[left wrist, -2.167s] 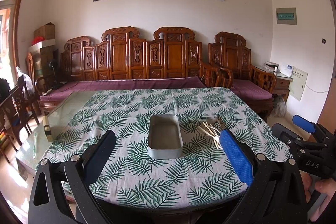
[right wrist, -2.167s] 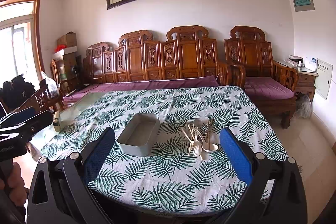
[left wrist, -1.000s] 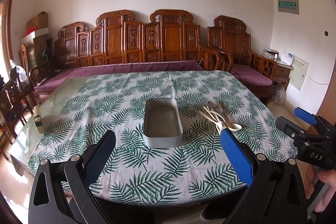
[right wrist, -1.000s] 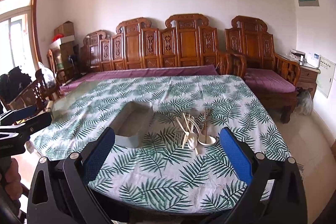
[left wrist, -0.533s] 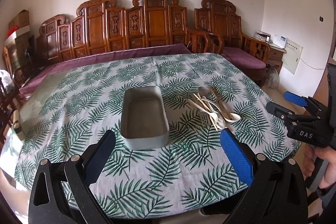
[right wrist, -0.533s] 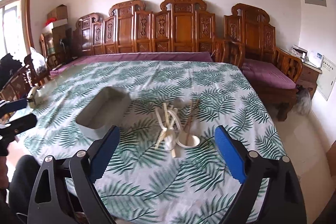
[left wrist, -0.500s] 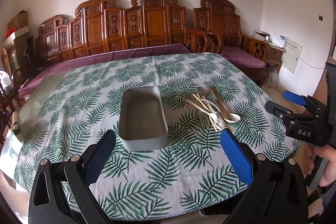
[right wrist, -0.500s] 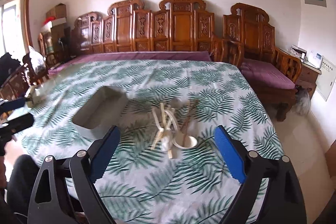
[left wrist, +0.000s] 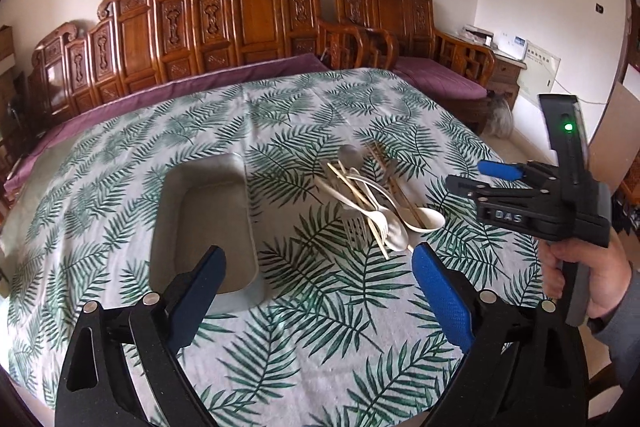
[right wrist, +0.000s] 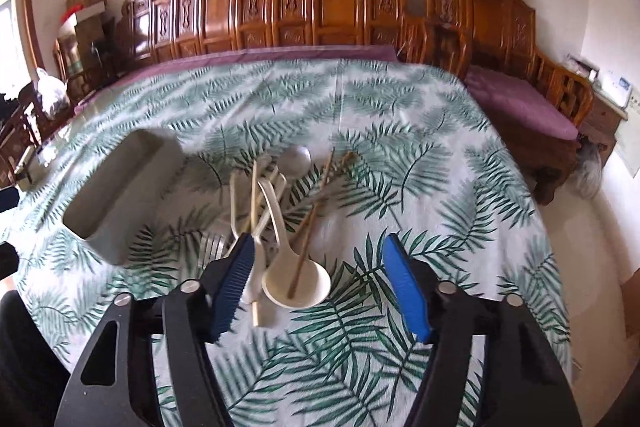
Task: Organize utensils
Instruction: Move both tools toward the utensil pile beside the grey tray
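- The left gripper hangs over the near end of the grey tray, its jaws wide but closing, gripping nothing.
- The right gripper hangs above the pile of utensils, its jaws narrowing around the white spoon without touching it.
- The pile lies on the leaf-print tablecloth, just right of the tray.

Bare tablecloth near edge, tray left, utensil pile right
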`<state>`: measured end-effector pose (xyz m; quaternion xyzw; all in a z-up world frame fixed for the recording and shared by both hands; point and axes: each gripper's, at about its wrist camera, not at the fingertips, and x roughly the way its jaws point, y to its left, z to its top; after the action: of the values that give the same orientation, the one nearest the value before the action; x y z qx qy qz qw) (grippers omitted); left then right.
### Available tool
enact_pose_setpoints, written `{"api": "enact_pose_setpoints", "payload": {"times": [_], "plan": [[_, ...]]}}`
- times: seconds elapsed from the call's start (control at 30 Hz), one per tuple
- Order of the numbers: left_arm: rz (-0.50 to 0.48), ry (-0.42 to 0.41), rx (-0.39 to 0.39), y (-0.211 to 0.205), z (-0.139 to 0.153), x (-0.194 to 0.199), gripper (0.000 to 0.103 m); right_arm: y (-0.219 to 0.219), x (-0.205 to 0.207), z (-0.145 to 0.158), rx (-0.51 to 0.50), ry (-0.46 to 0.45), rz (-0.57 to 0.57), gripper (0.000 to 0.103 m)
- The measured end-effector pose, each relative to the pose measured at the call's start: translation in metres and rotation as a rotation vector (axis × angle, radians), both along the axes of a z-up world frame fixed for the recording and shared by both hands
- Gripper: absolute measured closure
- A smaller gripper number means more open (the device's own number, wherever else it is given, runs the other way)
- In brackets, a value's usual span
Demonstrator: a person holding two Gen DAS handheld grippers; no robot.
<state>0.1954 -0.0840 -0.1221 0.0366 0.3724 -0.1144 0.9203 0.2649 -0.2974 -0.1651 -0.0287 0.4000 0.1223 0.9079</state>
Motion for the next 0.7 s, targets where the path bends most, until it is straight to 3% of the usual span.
{"api": "enact_pose_setpoints", "payload": {"times": [0.33, 0.57, 0.7], "plan": [[-0.019, 0.104, -0.029, -0.032, -0.031, 0.061, 0.037, -0.017, 0.025, -0.029, 0.021, 0.077, 0.000, 0.055], [0.009, 0.232, -0.066, -0.051, -0.067, 0.112, 0.065, -0.019, 0.028, -0.032, 0.036, 0.091, 0.010, 0.064], [0.049, 0.297, -0.089, -0.053, -0.082, 0.137, 0.075, -0.017, 0.027, -0.031, 0.040, 0.095, 0.017, 0.066]]}}
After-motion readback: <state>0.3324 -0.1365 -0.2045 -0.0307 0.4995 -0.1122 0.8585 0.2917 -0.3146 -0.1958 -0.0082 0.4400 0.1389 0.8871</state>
